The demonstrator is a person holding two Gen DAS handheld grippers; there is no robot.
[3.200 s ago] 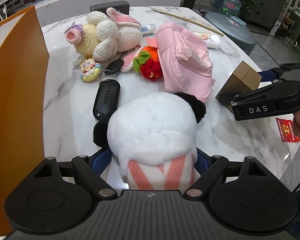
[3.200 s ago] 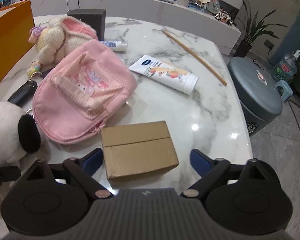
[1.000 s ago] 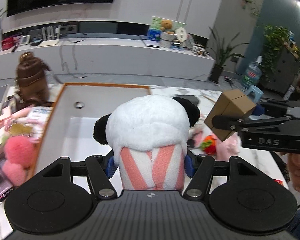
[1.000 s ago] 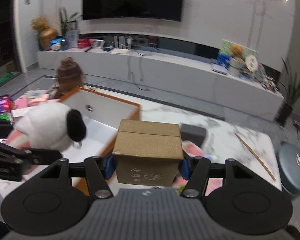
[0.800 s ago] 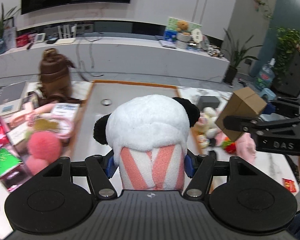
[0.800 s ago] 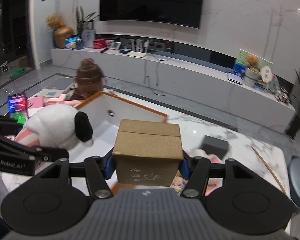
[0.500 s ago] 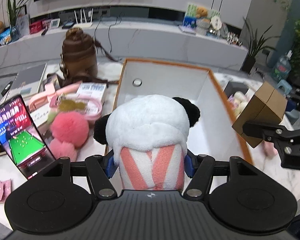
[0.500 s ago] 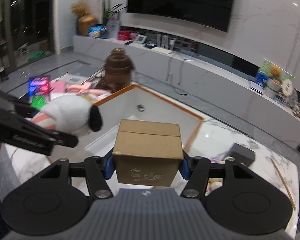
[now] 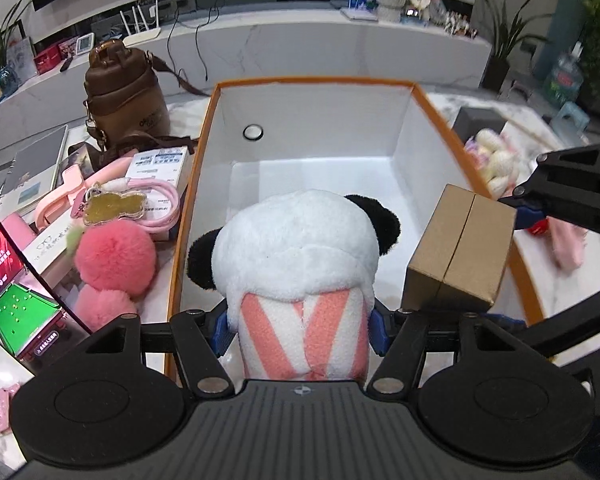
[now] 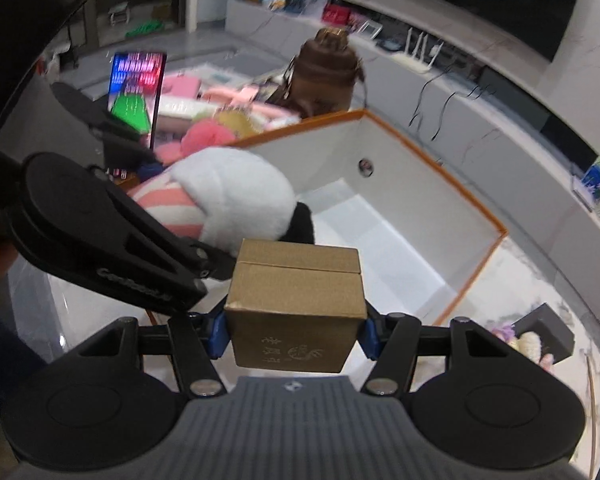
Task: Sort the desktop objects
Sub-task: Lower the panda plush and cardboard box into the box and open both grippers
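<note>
My left gripper (image 9: pixel 300 330) is shut on a white panda plush (image 9: pixel 296 256) with black ears and a pink-striped body, held above the near end of a white storage box with an orange rim (image 9: pixel 312 82). My right gripper (image 10: pixel 294 332) is shut on a small brown cardboard box (image 10: pixel 294 300), held just right of the plush over the storage box's right rim; the cardboard box also shows in the left wrist view (image 9: pixel 460 254). The storage box (image 10: pixel 404 216) looks empty inside. The plush shows in the right wrist view (image 10: pixel 228 196) at left.
Left of the storage box lie a pink fluffy pompom (image 9: pixel 114 256), a lit phone (image 9: pixel 16 292), pink straps and papers, and a brown bag (image 9: pixel 126 94). Right of it sit crochet toys (image 9: pixel 496 156), a dark grey box (image 9: pixel 482 122) and a pink pouch (image 9: pixel 568 244).
Both grippers have swung from the cluttered table side to over the storage box and come lower and closer together. Each still holds its object.
</note>
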